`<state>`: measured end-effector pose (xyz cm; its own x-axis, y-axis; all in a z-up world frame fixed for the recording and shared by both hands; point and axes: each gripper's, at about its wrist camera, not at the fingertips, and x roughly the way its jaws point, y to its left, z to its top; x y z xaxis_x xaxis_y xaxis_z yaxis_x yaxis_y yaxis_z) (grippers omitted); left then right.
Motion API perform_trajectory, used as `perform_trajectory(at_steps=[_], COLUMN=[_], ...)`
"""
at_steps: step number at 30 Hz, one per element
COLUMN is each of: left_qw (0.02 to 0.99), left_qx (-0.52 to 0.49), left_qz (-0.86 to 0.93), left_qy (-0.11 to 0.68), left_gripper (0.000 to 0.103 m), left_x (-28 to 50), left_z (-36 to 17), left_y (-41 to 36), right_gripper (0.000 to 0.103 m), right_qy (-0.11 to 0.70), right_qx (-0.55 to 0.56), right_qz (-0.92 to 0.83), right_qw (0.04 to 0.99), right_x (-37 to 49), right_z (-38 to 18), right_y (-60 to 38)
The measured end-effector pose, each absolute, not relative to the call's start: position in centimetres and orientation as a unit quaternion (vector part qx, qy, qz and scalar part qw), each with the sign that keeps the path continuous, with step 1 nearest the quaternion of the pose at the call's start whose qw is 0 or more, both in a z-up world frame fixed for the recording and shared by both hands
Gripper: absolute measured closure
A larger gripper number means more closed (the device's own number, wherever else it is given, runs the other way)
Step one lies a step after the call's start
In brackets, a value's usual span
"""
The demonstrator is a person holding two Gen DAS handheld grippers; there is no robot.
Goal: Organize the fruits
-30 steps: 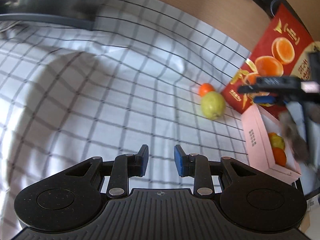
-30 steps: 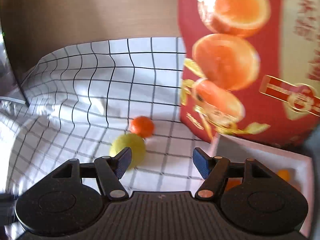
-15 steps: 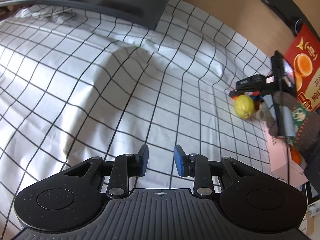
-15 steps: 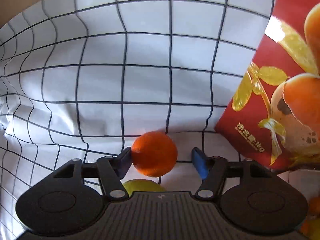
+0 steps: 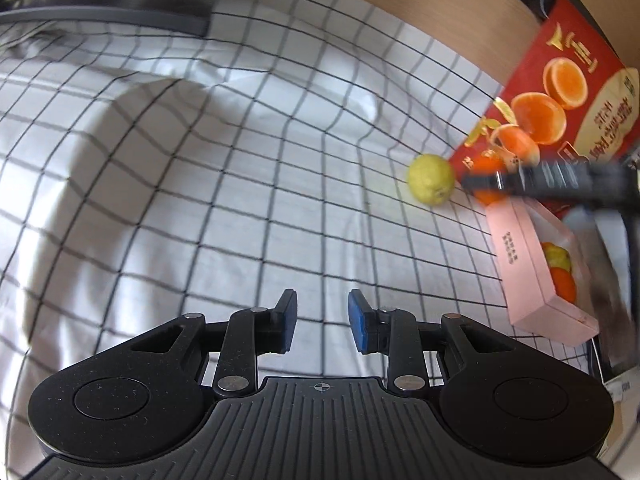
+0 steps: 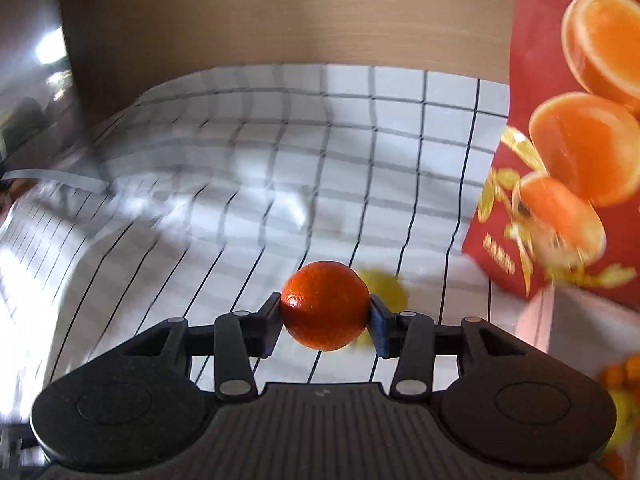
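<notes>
Right gripper point(image 6: 325, 314) jaws closing, pads pressed on orange point(image 6: 325, 306), held above checked cloth point(image 6: 248, 184); green-yellow fruit point(image 5: 431, 179) on cloth just beside red carton point(image 5: 560, 92); pink box point(image 5: 532, 264) with fruit inside near carton; left gripper point(image 5: 322, 320) narrow gap, nothing between pads.

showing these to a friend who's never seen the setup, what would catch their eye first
Most likely the bright orange mandarin in the right wrist view, clamped between the right gripper pads, whose jaws are closing on it. Next is the big red box printed with orange halves standing at the right, against the wooden wall. A yellow-green fruit lies on the checked cloth near an open pink box that already holds fruit.
</notes>
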<state>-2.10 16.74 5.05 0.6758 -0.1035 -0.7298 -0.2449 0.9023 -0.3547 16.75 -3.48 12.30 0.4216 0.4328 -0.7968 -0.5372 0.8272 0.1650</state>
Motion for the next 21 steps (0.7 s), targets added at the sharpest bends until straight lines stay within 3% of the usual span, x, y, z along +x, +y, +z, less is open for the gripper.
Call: perform_trajectory(at_steps=[9,17,20,21], left_qw=[0.9,0.905,0.912,0.916], left_qx=[-0.176,-0.142,-0.123,-0.113], left_qz=[0.007,-0.042,-0.054,-0.056], left_qy=[0.398,0.399,0.387,0.38], left_gripper=[0.072,0.071,0.072,0.072], left_x=[1.9,5.2,6.9,7.6], left_z=[5.7,6.0,7.0,7.5], left_y=[14.4,11.0,9.8,9.4], right_gripper=[0.059,0.059,0.055,0.048], right_qy=[0.471,0.478,0.472,0.466], right_qx=[-0.079,-0.068,-0.068,-0.068], right_qz=[0.258,0.197,0.176,0.171], right_qw=[0.84,0.853,0.861,0.865], right_x=[5.8,2.8,2.2,2.0], right_z=[9.7,6.8,6.5,6.6], right_y=[-8.5,-11.9,-13.0,-13.3])
